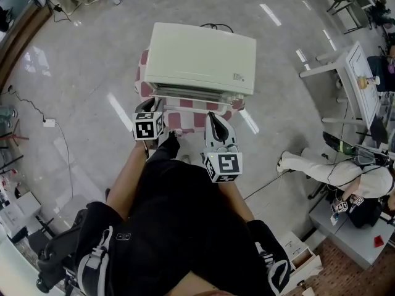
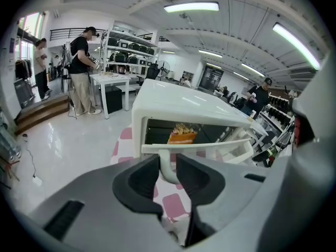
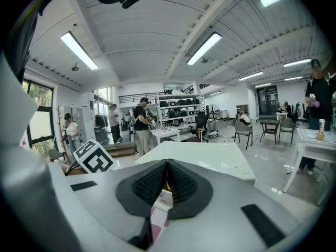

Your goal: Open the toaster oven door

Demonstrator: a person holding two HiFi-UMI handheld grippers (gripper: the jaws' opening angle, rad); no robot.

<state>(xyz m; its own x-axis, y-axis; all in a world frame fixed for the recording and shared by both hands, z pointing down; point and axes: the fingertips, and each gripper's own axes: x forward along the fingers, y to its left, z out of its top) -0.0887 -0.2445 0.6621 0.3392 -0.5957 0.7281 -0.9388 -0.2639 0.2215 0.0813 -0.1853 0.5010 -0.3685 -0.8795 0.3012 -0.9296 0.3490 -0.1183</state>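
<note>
A cream toaster oven (image 1: 203,57) stands on a pink-and-white checked cloth (image 1: 185,119). Its door (image 2: 210,145) hangs slightly ajar, and an orange piece of food (image 2: 181,135) shows inside. My left gripper (image 2: 168,168) is at the door's left end, both pads pressed against the curved post of the door handle (image 2: 167,164). In the head view the left gripper (image 1: 148,106) touches the oven's front left. My right gripper (image 1: 214,121) hovers near the front right, shut with nothing in it; in its own view the right gripper (image 3: 167,185) points over the oven top (image 3: 210,159).
The person's legs and shoes fill the head view's lower part. A white table (image 1: 355,79) and a seated person (image 1: 345,171) are at the right. A cable (image 1: 49,123) lies on the glossy floor at the left. People stand by shelves (image 2: 79,67) in the background.
</note>
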